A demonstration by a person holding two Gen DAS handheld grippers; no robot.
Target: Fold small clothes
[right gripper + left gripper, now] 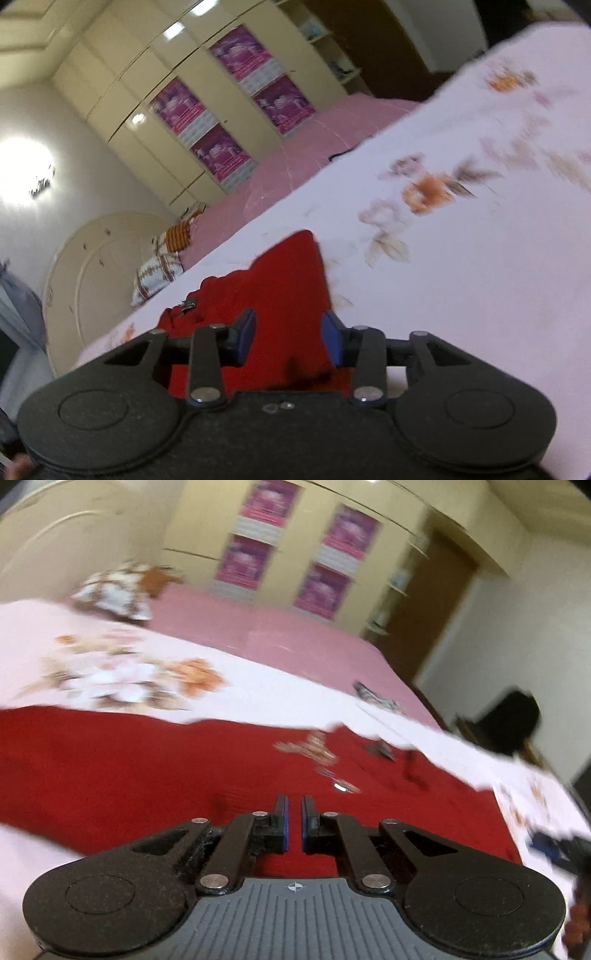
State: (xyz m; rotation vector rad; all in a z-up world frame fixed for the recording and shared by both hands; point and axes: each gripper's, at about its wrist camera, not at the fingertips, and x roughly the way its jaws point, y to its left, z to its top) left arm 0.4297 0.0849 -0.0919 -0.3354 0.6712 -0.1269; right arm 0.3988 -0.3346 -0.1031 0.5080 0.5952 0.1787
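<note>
We see a red cloth point(147, 768) lying on a white sheet with flowers point(122, 675) on a big bed. Farther back the bed point(280, 627) is pink. The red cloth is spread wide in front of our left gripper point(294, 823). It has a small picture point(314, 749) printed on it, too blurry to read.

Our left gripper hangs over the red cloth. Its two blue fingers point(283, 821) are pressed almost together, with only a thin slit between them. Nothing is pinched in there, so it is closed on nothing.

Our right gripper point(288, 341) is tipped to one side, so the whole room looks slanted. Its blue fingers point(246, 339) stand apart. The red cloth point(280, 280) shows in the gap between them, but we cannot see the fingers squeezing it. One edge of the cloth runs right by the finger on the right side. A pointed corner of the cloth sticks out past the fingers onto the white sheet point(480, 277).

Far back stands a cream closet point(207, 535) with purple pictures point(351, 531) on its doors. A pillow with brown patterns point(118, 587) sits at the head of the bed. A brown door point(436, 602) is off to the side. Much of it is blurry.
</note>
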